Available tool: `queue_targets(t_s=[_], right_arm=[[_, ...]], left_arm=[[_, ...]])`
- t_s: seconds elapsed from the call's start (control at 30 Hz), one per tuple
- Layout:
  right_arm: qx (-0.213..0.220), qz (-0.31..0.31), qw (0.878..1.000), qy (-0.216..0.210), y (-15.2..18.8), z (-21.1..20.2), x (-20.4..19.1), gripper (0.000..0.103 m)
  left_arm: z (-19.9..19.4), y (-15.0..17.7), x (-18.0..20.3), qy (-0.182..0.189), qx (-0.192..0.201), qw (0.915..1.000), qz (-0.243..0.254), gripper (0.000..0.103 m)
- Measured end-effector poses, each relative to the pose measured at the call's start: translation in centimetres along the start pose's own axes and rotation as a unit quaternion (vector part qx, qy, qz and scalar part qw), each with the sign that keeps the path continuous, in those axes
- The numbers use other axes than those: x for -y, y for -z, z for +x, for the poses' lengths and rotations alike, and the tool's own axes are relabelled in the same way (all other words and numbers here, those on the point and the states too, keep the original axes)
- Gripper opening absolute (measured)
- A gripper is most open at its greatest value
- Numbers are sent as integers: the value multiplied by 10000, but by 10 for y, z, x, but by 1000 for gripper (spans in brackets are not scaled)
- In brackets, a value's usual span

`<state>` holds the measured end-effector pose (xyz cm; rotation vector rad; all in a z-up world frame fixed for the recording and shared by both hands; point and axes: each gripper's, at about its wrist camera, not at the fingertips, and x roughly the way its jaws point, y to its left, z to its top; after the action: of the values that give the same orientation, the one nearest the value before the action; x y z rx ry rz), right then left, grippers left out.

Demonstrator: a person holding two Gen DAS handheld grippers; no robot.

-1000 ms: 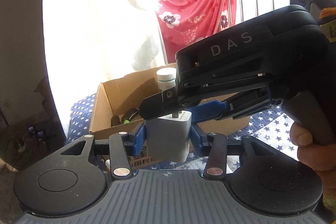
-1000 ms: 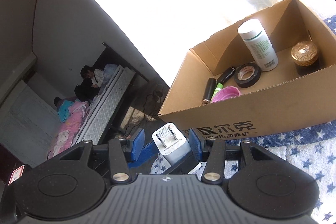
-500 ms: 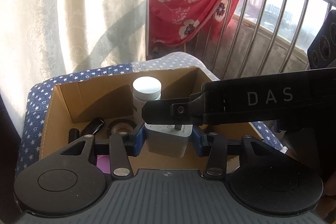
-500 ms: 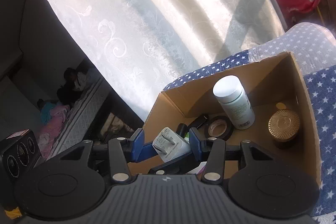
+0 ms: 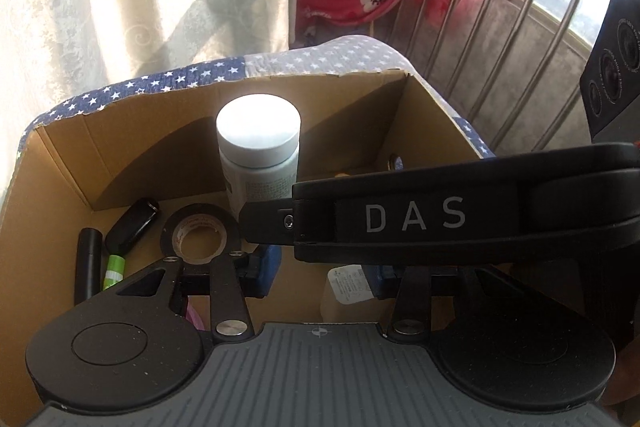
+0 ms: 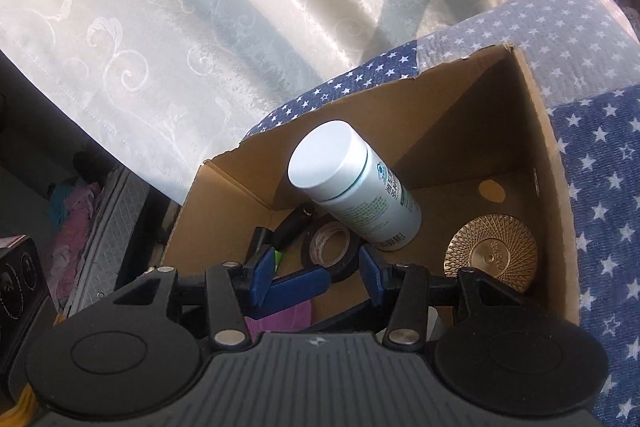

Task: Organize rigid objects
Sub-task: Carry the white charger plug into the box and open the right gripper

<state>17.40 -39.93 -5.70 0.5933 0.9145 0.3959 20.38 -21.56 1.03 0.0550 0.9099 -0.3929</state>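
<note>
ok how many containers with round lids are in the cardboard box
2: a white-capped bottle standing near the back wall, and a gold-lidded jar by the right wall. Others could be hidden at the near end.

"DAS" stands in pale capitals along the black arm of the right tool [image 5: 416, 219] crossing the left wrist view. The white bottle [image 6: 356, 187] carries green and dark print, too small to read; the tape roll's [image 5: 199, 235] red core marking is illegible too.
</note>
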Motion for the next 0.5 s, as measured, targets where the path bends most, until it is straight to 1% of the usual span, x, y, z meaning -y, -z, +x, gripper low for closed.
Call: queue_targets(t_s=[0.07,0.17,0.27,0.37,0.4,0.5], right_arm=[[18,-17,10000,-17,-1,-1,1,50],[82,-39,10000,-43,-1,-7,1,50],[204,7,9997,-120,2,-20,1,50],[382,66,9989,-251,7,-40,0,50],[465,61,9985,-292,10,-49,-2,50],[728,46,9962,-485,22,-79,-8,50]], left_arm=[[3,0,-1,-56,12,10000,9,43],[1,2,-5,-43,42,10000,-15,44],[-8,6,-6,-57,167,9998,26,45],[-26,13,-8,1,329,9994,43,48],[-33,16,-9,48,390,9992,43,50],[-63,30,-13,192,647,9977,58,54]])
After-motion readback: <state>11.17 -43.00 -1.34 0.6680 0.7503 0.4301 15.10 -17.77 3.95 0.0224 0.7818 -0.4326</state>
